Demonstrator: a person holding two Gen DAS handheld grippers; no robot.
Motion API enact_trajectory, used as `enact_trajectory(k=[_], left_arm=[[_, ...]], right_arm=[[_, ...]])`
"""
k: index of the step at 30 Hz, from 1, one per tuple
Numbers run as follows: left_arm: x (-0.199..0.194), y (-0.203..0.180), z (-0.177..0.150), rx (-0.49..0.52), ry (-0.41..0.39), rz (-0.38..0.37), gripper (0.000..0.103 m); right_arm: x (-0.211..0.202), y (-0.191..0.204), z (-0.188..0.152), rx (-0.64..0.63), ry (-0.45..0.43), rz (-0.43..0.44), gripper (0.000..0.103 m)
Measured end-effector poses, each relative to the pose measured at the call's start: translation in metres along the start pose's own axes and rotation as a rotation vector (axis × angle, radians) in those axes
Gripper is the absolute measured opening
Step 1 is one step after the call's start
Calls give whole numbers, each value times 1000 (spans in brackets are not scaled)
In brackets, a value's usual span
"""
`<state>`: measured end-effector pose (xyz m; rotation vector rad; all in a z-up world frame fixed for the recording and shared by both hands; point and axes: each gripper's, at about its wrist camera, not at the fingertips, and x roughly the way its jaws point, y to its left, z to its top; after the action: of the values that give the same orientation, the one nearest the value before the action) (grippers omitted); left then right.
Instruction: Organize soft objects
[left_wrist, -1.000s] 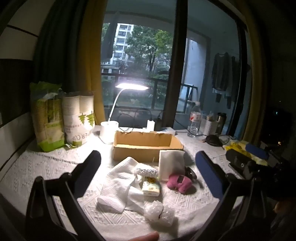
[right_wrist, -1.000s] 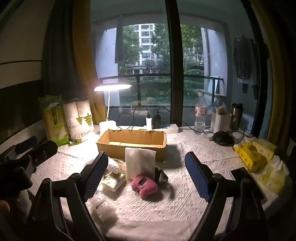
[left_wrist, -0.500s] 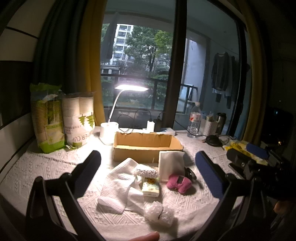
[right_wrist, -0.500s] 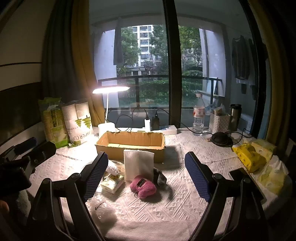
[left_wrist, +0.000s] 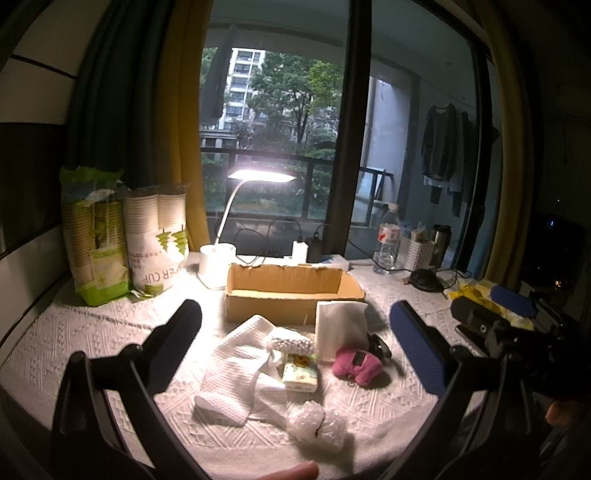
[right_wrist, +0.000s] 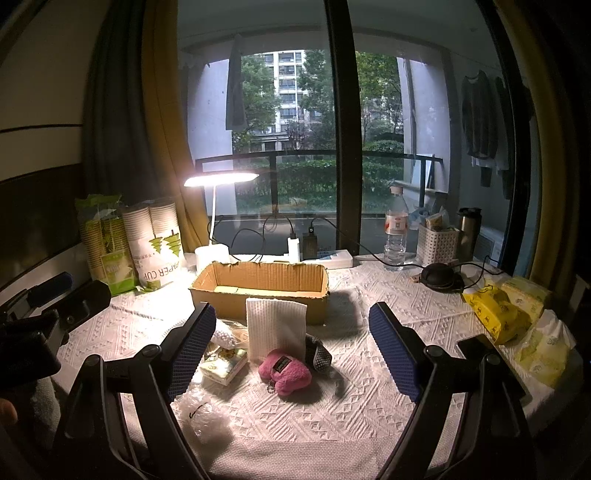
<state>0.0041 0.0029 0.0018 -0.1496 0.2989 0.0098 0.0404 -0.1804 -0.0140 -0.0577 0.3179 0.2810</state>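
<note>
An open cardboard box (left_wrist: 291, 291) (right_wrist: 260, 286) stands mid-table. In front of it lie a white folded cloth (left_wrist: 236, 369), a white sheet pack (left_wrist: 338, 328) (right_wrist: 275, 328) leaning on the box, a pink plush (left_wrist: 356, 365) (right_wrist: 284, 371), a small tissue packet (left_wrist: 299, 373) (right_wrist: 223, 363), a bag of white beads (left_wrist: 290, 341) and crumpled bubble wrap (left_wrist: 317, 422) (right_wrist: 201, 417). A dark grey item (right_wrist: 317, 352) lies behind the plush. My left gripper (left_wrist: 291, 350) and right gripper (right_wrist: 291, 350) both hover open above the near table edge, holding nothing.
Paper cup sleeves (left_wrist: 147, 240) stand back left beside a lit desk lamp (left_wrist: 236, 221). A water bottle (right_wrist: 395, 232), white basket (right_wrist: 437, 245) and flask stand back right. Yellow tissue packs (right_wrist: 509, 314) lie at the right edge. A white textured cloth (right_wrist: 369, 387) covers the table.
Both views have shifted slightly, as if both grippers tilted or rose a little. The objects on the table have not moved.
</note>
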Motion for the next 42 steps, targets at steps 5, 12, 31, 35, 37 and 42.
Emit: enact_trajectory(k=[5, 12, 31, 35, 37, 42], left_arm=[[0, 0, 0, 1, 1, -1, 102], [-3, -2, -1, 2, 3, -3, 103], [-4, -2, -2, 2, 5, -4, 103], [-4, -2, -2, 1, 5, -3, 103], [-4, -2, -2, 0, 5, -3, 103], [-5, -2, -2, 2, 6, -2, 103]], right_arm=[[0, 0, 0, 0, -1, 1, 87], [-1, -1, -3, 3, 5, -3, 87], [-1, -1, -3, 2, 6, -3, 87], [0, -2, -5, 3, 11, -3, 87], [0, -3, -7, 5, 15, -4, 87], [1, -3, -7, 6, 16, -4, 87]])
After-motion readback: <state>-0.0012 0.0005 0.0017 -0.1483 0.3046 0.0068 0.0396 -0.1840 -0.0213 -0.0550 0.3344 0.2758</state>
